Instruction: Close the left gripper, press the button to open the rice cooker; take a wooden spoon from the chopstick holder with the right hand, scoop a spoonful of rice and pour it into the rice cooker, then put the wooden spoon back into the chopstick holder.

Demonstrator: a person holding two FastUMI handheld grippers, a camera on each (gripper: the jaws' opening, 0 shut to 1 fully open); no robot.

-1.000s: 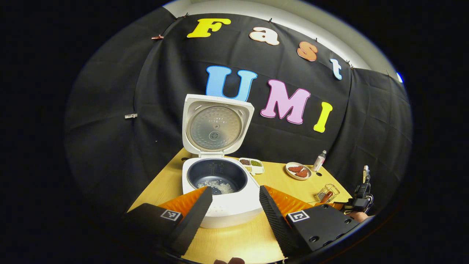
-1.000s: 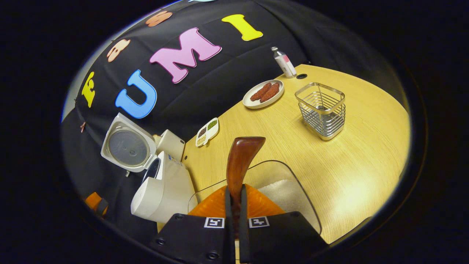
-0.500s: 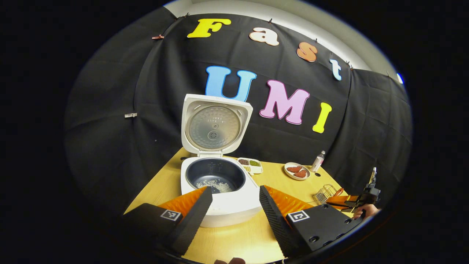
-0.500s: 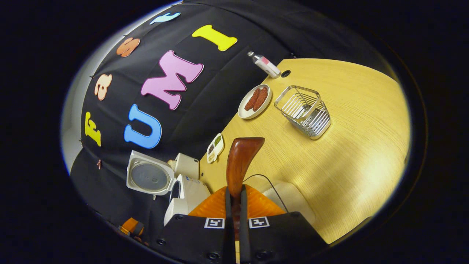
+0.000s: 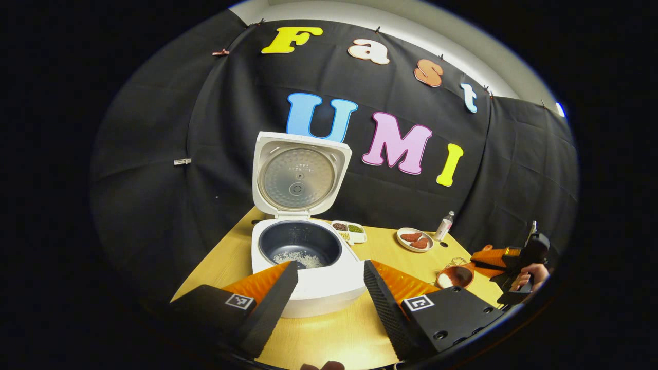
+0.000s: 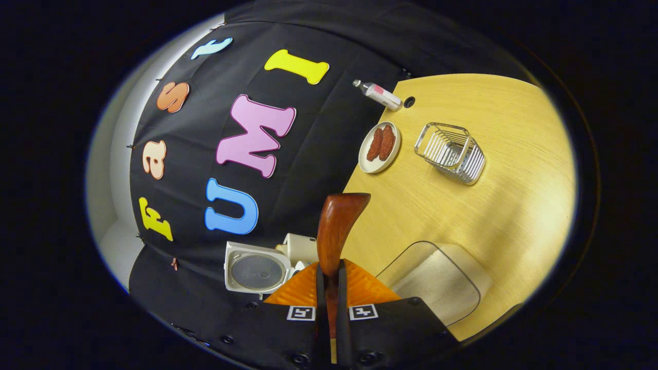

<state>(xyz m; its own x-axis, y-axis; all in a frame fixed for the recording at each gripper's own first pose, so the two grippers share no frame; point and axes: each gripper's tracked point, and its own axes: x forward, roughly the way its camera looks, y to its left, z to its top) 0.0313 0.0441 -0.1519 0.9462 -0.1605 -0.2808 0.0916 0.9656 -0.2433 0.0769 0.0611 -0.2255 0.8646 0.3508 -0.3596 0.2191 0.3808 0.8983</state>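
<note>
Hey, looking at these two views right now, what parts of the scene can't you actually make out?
- Spoon bowl: in the right gripper view it is edge-on, so its contents cannot be seen.
- Rice cooker pot: in the right gripper view it is hidden behind the fingers.
- Holder: in the left gripper view it is small and mostly covered by the spoon's bowl.
- Cooker button: in the left gripper view it is hidden behind the fingers.

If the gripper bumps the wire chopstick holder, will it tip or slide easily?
Probably yes. The chopstick holder is thin open wire and looks empty, so likely light. It stands loose on the smooth wooden table, so a side bump would likely slide it; being rather tall, it might tip.
</note>
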